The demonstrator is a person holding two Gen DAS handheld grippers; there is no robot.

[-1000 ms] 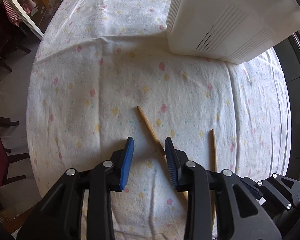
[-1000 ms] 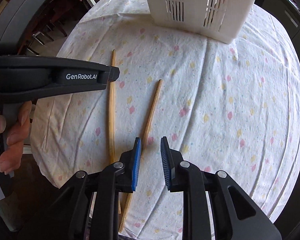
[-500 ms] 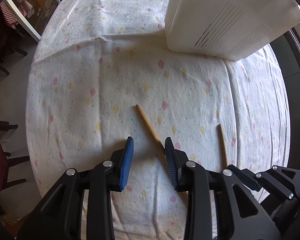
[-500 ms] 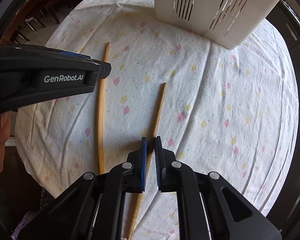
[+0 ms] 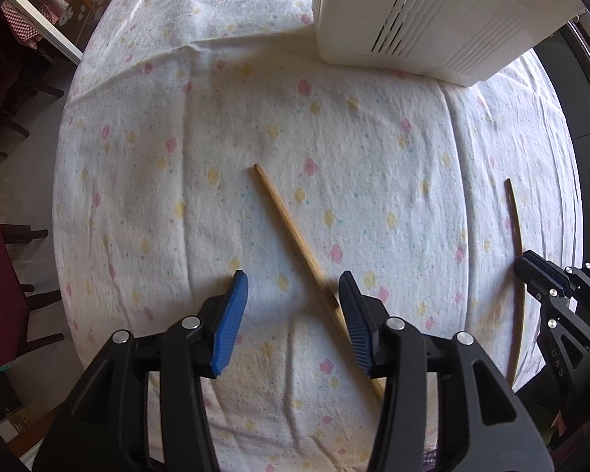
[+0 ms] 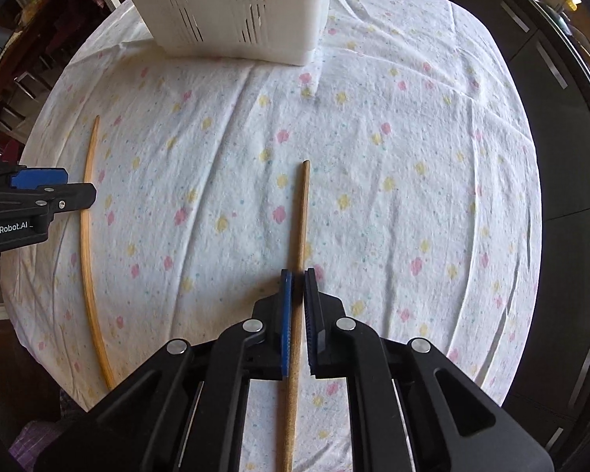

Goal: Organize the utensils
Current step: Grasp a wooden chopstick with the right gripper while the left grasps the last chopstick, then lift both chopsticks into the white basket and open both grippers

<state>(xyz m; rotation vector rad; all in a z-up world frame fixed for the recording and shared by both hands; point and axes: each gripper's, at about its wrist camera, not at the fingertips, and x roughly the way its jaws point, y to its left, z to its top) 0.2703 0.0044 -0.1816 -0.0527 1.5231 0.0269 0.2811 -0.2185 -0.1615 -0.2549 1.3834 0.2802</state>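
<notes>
Two wooden chopsticks are in play on a flowered tablecloth. My right gripper (image 6: 298, 275) is shut on one chopstick (image 6: 301, 216), which runs forward between its blue pads. In the left wrist view the same chopstick (image 5: 516, 228) and the right gripper (image 5: 539, 275) show at the right edge. The other chopstick (image 5: 291, 236) lies on the cloth, its near end passing by the right finger of my left gripper (image 5: 293, 295), which is open and empty. This chopstick (image 6: 88, 236) also shows at the left of the right wrist view, beside the left gripper (image 6: 55, 192).
A white slotted utensil basket (image 5: 424, 19) stands at the far side of the table; it also shows in the right wrist view (image 6: 232, 4). The tablecloth (image 6: 413, 137) drapes over a rounded table edge. Chairs (image 5: 4, 306) stand to the left.
My right gripper has shut on its chopstick and carried it to the right, away from the other one. My left gripper has opened wider over its chopstick.
</notes>
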